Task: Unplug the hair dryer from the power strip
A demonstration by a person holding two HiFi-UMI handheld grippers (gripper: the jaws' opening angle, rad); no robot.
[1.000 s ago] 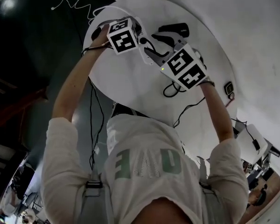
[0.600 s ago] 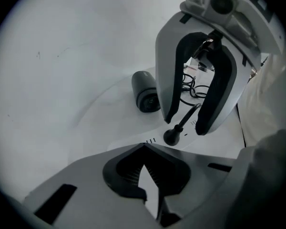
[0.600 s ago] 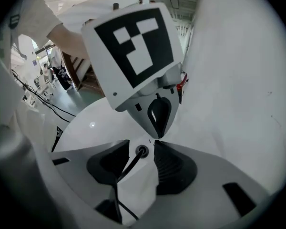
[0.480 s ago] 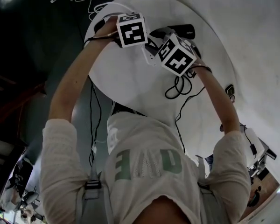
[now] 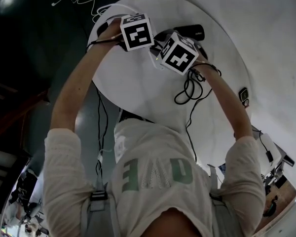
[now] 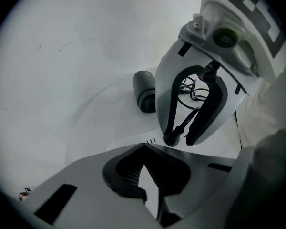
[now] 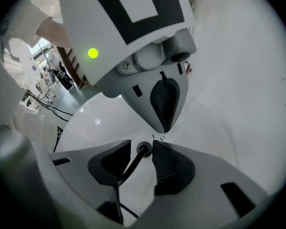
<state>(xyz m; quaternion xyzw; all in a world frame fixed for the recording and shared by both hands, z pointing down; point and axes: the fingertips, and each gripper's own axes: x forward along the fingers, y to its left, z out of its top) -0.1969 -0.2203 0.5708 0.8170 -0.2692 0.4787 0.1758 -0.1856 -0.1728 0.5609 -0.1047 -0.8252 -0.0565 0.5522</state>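
Working at the table [image 5: 138,90], we have the power strip [image 7: 133,194], with the hair dryer [image 6: 144,92] beyond it. The left gripper [image 7: 164,125], jaws together, steadies the strip. The right gripper [image 6: 181,138], its jaws just closing, flanks the plug [image 7: 143,149], seemingly unclamped. Next: squeeze, then pull straight out.

I note the hair dryer [image 5: 193,31], dark and barrel-shaped, lying on its side on the white counter [image 5: 138,93], upper centre of the head view. The power strip [image 6: 138,143] is a flat white bar, low centre in the left gripper view, apart from the dryer. The black plug [image 7: 144,149] stands on the strip, apparently still seated. Its black cord [image 7: 129,167] leaves toward the lower frame edge.
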